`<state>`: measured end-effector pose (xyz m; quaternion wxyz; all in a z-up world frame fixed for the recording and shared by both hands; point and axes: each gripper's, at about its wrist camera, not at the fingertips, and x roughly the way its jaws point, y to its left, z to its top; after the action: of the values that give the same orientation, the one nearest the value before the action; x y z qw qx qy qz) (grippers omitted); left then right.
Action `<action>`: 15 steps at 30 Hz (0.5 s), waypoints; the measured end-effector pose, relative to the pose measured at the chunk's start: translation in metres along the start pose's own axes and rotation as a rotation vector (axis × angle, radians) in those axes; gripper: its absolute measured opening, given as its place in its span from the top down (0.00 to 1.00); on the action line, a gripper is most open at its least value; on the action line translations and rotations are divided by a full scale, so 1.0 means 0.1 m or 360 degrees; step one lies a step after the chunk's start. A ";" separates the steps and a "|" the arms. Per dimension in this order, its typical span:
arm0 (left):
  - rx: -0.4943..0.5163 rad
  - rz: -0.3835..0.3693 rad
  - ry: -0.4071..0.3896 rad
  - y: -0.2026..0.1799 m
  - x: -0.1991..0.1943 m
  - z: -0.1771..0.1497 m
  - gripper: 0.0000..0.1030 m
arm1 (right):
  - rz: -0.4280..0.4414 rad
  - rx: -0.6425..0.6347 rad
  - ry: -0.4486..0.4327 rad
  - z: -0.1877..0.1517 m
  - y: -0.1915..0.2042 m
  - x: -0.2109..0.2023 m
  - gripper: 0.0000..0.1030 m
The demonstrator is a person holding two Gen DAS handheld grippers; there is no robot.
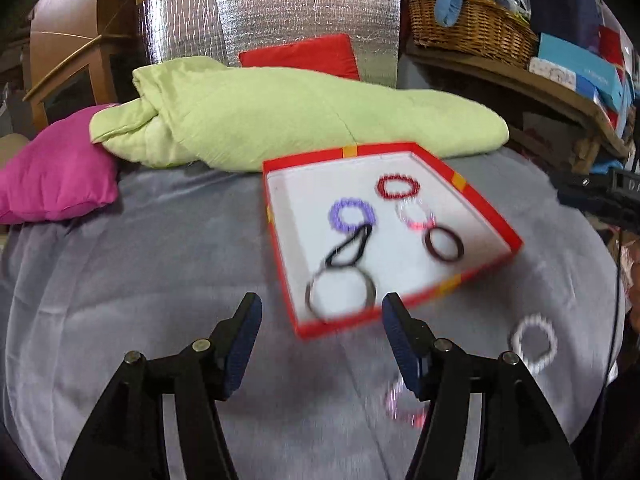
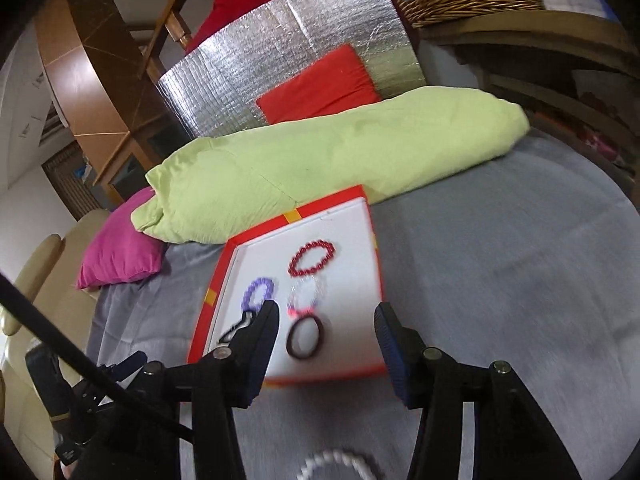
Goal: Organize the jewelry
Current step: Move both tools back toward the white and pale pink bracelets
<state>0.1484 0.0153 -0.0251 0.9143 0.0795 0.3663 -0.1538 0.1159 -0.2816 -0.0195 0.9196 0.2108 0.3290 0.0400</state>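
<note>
A red box lid with a white inside (image 1: 288,184) (image 2: 360,280) lies on the grey bedcover. In it lie a red bead bracelet (image 1: 398,187) (image 2: 312,258), a purple one (image 1: 352,215) (image 2: 259,293), a clear pinkish one (image 1: 414,214) (image 2: 307,295), a dark bangle (image 1: 444,244) (image 2: 305,338), a black hair tie (image 1: 348,250) and a silver bangle (image 1: 340,294). A white bead bracelet (image 1: 534,342) (image 2: 340,466) and a pinkish bracelet (image 1: 404,404) lie on the cover outside the box. My left gripper (image 1: 320,328) is open and empty before the box's near corner. My right gripper (image 2: 326,340) is open and empty over the box's near edge.
A light green folded quilt (image 1: 280,120) (image 2: 340,148) lies behind the box, a magenta pillow (image 1: 56,168) (image 2: 120,248) to its left. A red cushion (image 1: 304,56) leans on a silver foil panel. A wicker basket (image 1: 468,28) and boxes stand on a shelf at right.
</note>
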 end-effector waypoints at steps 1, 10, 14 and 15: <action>-0.0001 0.0002 0.0017 -0.01 -0.05 -0.09 0.38 | -0.0009 -0.0005 0.0003 -0.06 -0.02 -0.06 0.49; 0.0018 -0.0095 0.0115 -0.18 -0.28 -0.63 0.38 | -0.0051 -0.0034 0.0201 -0.61 -0.18 -0.25 0.49; 0.0050 -0.0140 0.0160 -0.25 -0.20 -0.66 0.38 | -0.0074 -0.0055 0.0283 -0.71 -0.17 -0.15 0.49; 0.0052 -0.0144 0.0164 -0.26 -0.19 -0.66 0.38 | -0.0076 -0.0048 0.0302 -0.72 -0.17 -0.11 0.50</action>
<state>0.0840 0.0118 -0.0602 0.8849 0.0855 0.4135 -0.1966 0.0614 -0.2737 -0.0702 0.8881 0.1844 0.4189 0.0427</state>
